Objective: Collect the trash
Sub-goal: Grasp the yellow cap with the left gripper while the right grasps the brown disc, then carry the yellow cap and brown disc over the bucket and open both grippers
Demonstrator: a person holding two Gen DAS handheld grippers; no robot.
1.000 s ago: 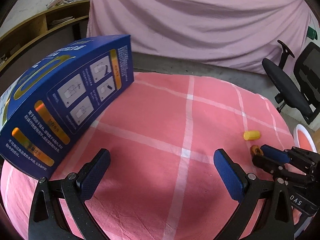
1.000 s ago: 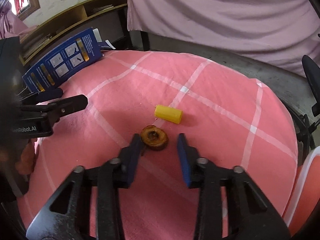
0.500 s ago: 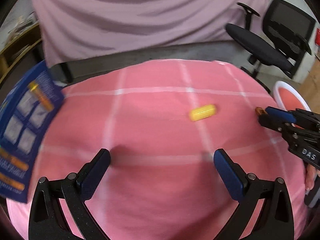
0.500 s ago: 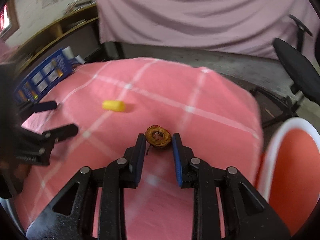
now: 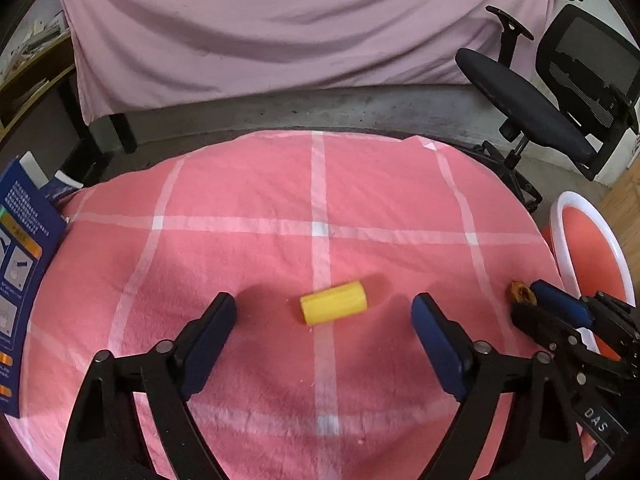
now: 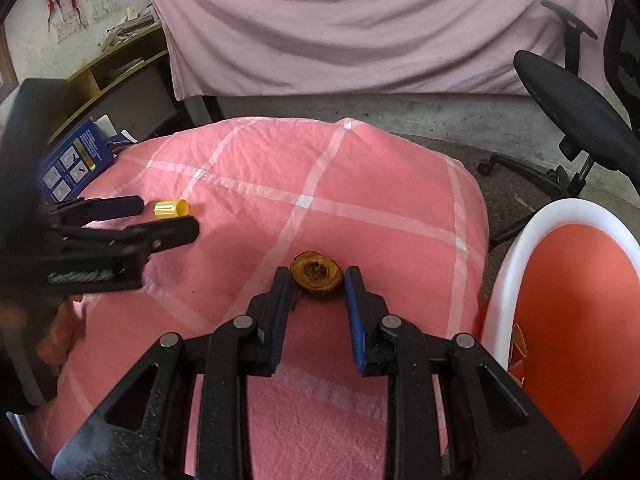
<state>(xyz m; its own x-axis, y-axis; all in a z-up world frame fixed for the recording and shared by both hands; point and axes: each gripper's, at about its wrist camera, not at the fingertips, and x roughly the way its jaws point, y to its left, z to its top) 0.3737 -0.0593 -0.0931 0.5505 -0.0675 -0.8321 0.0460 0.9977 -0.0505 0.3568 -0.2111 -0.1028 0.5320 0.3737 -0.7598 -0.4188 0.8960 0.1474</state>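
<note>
Right gripper (image 6: 316,280) clenched on the brown ring (image 6: 317,274), pinched at my fingertips; looks lifted off the cloth (image 6: 360,184), hard to say. Bin (image 6: 576,280) sits just right of those jaws, so next I swing over and release. Left gripper (image 5: 324,320) released wide, yellow cap (image 5: 333,303) centred between its jaws, untouched; then I close there.

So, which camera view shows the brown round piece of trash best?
The right wrist view. There the brown round piece sits near the centre, held between the right gripper fingers, and its ringed top face is clear. In the left wrist view it is only a small brown bit at the right gripper's tip, near the right edge.
</note>
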